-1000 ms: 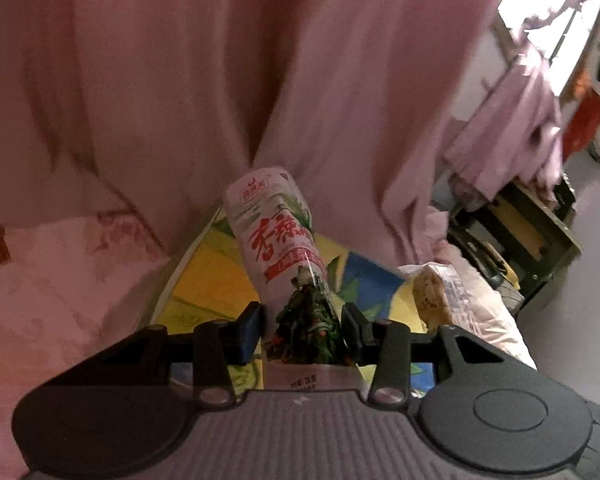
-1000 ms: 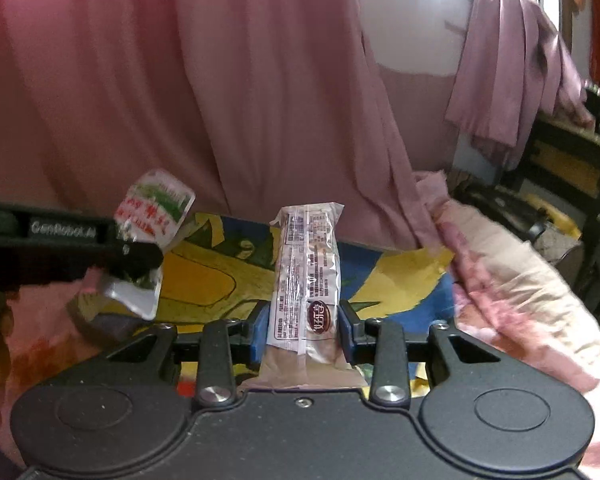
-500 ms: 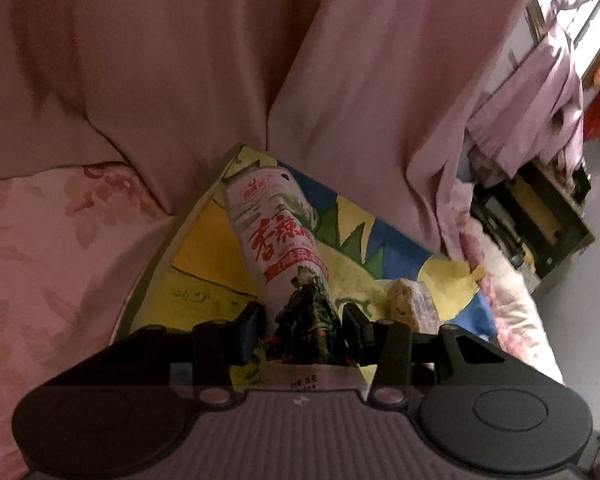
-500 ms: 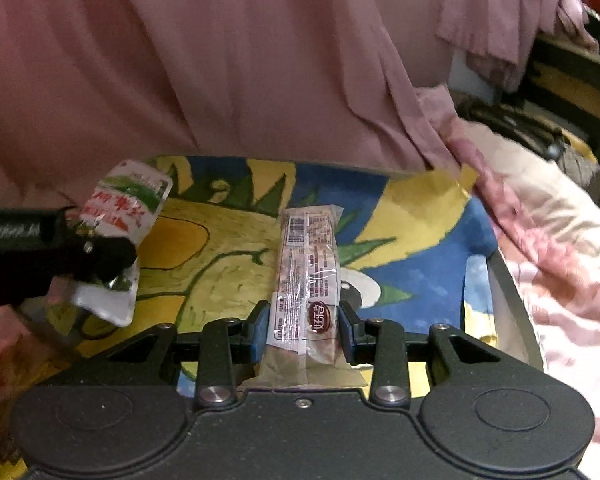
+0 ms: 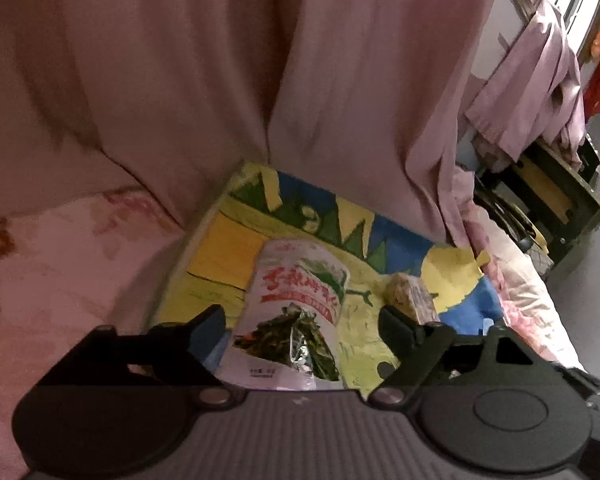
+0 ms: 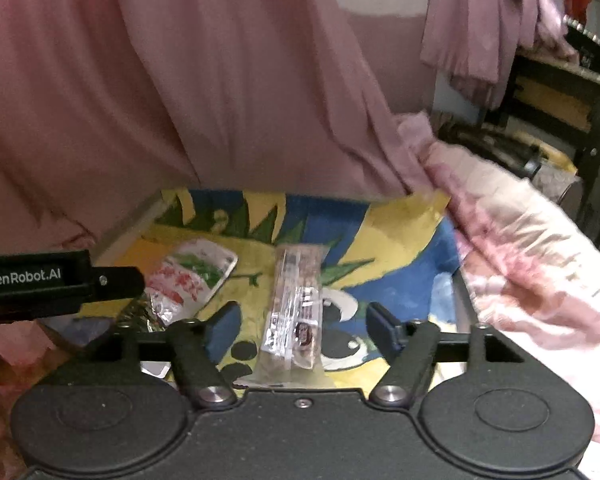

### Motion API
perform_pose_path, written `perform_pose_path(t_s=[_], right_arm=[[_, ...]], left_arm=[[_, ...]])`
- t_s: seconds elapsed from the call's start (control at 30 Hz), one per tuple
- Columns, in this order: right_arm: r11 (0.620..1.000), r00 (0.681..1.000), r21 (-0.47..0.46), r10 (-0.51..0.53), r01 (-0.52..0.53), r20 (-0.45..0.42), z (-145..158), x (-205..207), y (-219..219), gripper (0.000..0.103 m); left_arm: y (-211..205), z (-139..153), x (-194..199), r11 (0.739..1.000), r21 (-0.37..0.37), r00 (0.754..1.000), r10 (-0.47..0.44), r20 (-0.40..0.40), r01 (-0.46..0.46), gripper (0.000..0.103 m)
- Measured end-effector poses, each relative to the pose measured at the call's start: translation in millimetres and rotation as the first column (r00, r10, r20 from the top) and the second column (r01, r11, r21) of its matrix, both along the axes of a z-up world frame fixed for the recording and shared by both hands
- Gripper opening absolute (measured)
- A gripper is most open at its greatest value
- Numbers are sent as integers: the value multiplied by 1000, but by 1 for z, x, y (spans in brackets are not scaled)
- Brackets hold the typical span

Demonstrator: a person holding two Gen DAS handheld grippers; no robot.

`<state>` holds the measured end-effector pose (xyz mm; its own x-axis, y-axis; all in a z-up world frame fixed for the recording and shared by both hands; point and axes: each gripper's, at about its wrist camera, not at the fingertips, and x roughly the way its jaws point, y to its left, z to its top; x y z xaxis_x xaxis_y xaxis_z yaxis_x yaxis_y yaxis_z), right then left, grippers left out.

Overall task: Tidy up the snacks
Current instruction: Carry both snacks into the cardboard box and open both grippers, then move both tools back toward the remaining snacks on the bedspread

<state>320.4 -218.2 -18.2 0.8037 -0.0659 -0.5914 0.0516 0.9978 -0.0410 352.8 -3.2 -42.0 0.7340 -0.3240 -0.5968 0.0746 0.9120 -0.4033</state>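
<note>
While our left claw point(image 5: 302, 322) spreads its jaws, the white vegetable snack pouch point(image 5: 296, 316) lies between them with clear gaps on both sides, so neither pad presses on it; the pouch rests flat on the colourful cartoon-printed tray point(image 5: 220, 248), its red lettering and green leaf picture facing up. Our right claw point(image 6: 302, 326) is opening as well, and the long clear-wrapped snack bar point(image 6: 296, 312) lies lengthwise between its blue-padded fingers point(image 6: 222, 328), free of both, on the same tray point(image 6: 400, 232). In the right wrist view we see the pouch point(image 6: 192, 276) just left of the bar, near it but not touching, with the dark body of our left claw point(image 6: 60, 284) reaching in from the left edge beside it. In the left wrist view the end of the bar point(image 5: 410, 296) shows just past the right finger of that claw. The tray sits on a bed with a pink floral bedcover point(image 6: 532, 264), its far edge running under a pink curtain point(image 5: 260, 60) that hangs down behind it. Off to the right we see a dark shelf frame point(image 6: 560, 104) with a mauve cloth point(image 6: 480, 20) draped over it; what lies on the shelf is too blurred for us to tell.
</note>
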Motion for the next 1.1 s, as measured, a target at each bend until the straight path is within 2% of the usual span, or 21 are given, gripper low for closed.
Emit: perform_pose_path(t_s=[0.2,0.37,0.5,0.67,0.83,1.0,1.1], right_arm=[[1000,994,3,8,-9,105,35,-40,-7,96],[1000,981,1,23,-24,193,63,-85,-12,102],[999,963,-33,49,-42,266,83,-124,-10,102],[994,943,-92,91,-64,321,97,-173,-3,102],[984,929,-151,138,-90,343,99,-217,5,102],[984,929,-130,162,-125,334,95,-252,12,102],[981,930,-137,178,-140,323,92,-270,17,102]], left_arm=[[11,36,-39,995,67,993,70,93,-76,101],[12,74,-75,976,167,976,106,192,-139,102],[10,96,-109,967,200,962,105,251,-158,103],[8,103,-153,956,245,952,83,294,-159,103],[12,105,-192,940,279,944,103,313,-195,103],[20,110,-233,923,313,933,112,341,-224,103],[26,104,-252,918,325,939,117,324,-226,103]])
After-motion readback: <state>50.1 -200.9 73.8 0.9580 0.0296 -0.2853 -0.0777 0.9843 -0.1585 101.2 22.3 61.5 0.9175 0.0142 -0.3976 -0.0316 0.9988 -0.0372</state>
